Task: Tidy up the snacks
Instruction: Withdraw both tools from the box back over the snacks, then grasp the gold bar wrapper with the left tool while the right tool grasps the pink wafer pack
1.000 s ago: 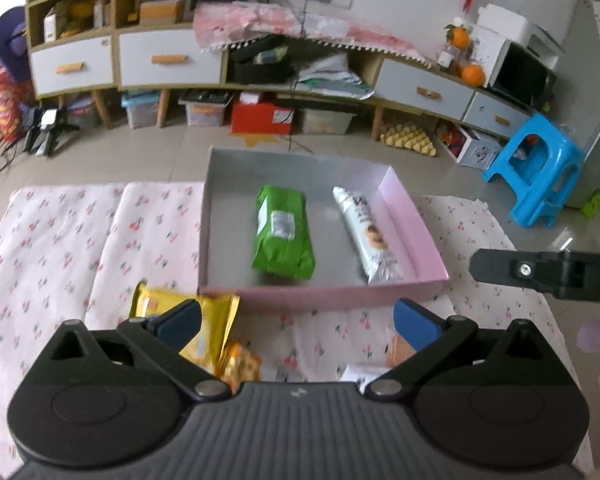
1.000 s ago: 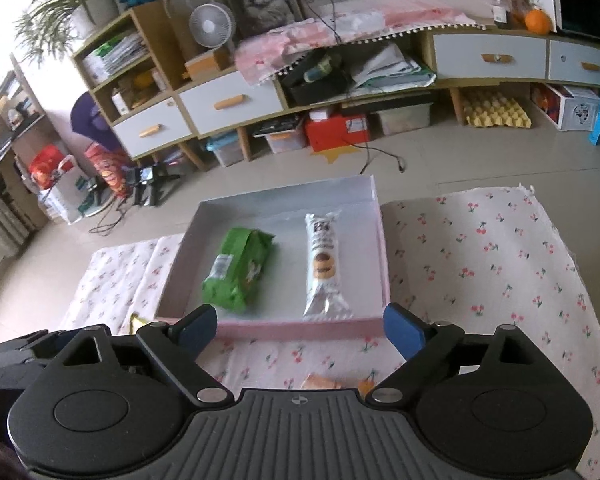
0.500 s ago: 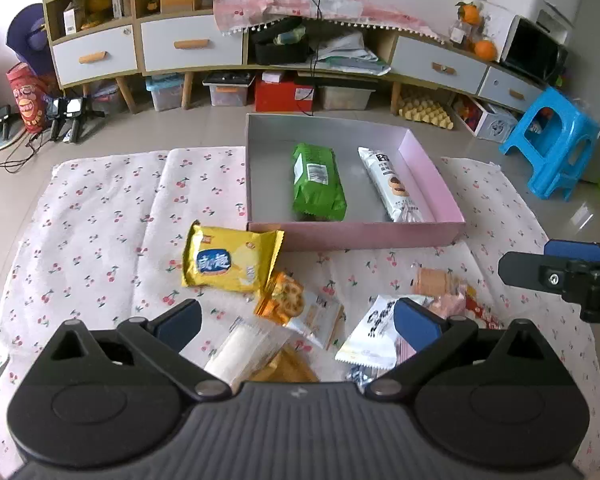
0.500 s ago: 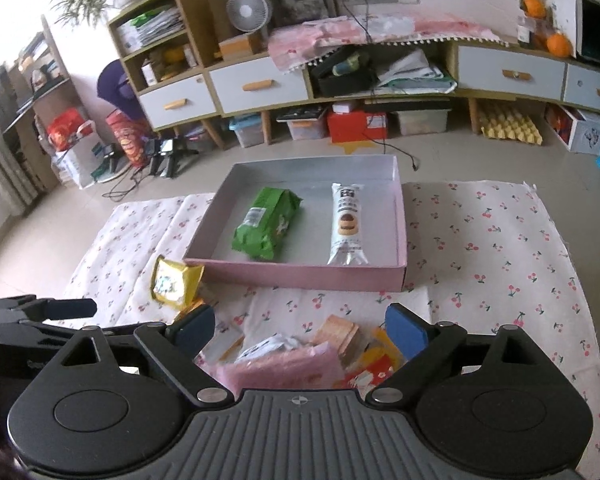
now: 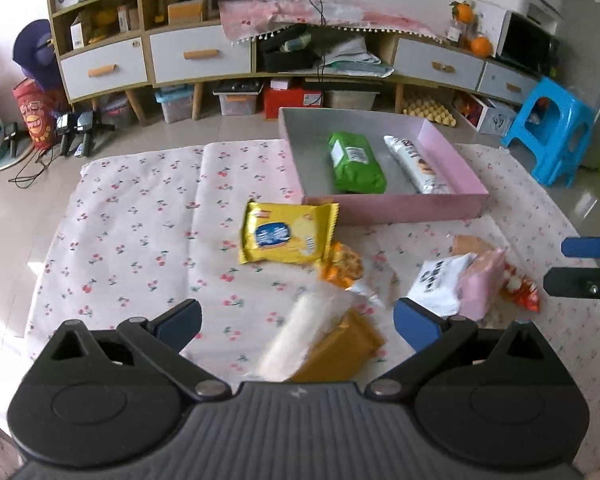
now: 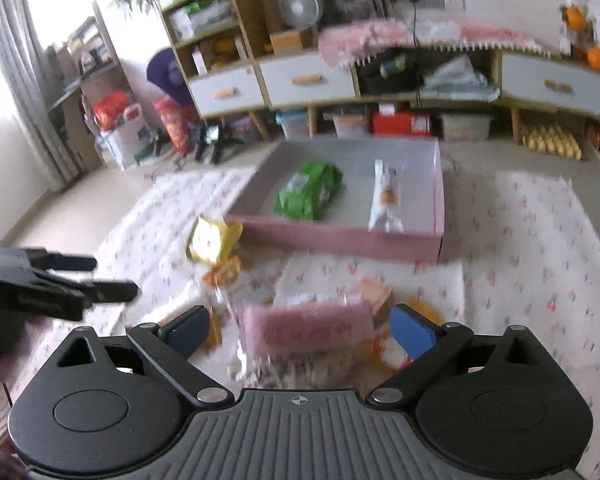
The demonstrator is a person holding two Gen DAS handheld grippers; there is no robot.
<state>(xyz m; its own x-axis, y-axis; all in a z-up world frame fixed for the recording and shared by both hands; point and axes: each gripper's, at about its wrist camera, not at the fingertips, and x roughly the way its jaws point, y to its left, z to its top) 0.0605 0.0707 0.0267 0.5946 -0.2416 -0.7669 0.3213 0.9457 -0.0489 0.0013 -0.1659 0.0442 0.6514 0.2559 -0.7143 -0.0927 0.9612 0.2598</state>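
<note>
The cherry-print cloth (image 5: 140, 216) spreads out ahead of both pairs of jaws and carries everything. Well beyond the jaws sits the pink box (image 5: 396, 206), a shallow open tray already holding a green packet (image 5: 354, 162) and a white biscuit sleeve (image 5: 416, 164) side by side. Nearer, just short of the box's front wall, lies a yellow packet (image 5: 286, 236) with a small orange snack bag (image 5: 342, 266) touching its near corner.

The left gripper (image 5: 298, 322) stands wide open with nothing pressed; a pale wrapped roll (image 5: 300, 332) and a mustard-yellow pack (image 5: 340, 350) lie in the gap between its jaws, blurred. The right gripper (image 6: 300, 330) has just been opening wider and is also empty-handed, though a pink packet (image 6: 306, 330) lies crosswise between its jaws with a tan biscuit pack (image 6: 376, 296) just past it.

These are all light foil or film pouches: soft, crinkly, slippery, with brittle contents that would crush under a hard squeeze. The pink packet looks best taken across its short width near the middle, where the body is fullest, rather than by a thin sealed end that could slide out. The pale roll is probably firmer and could be pinched across its girth
</note>
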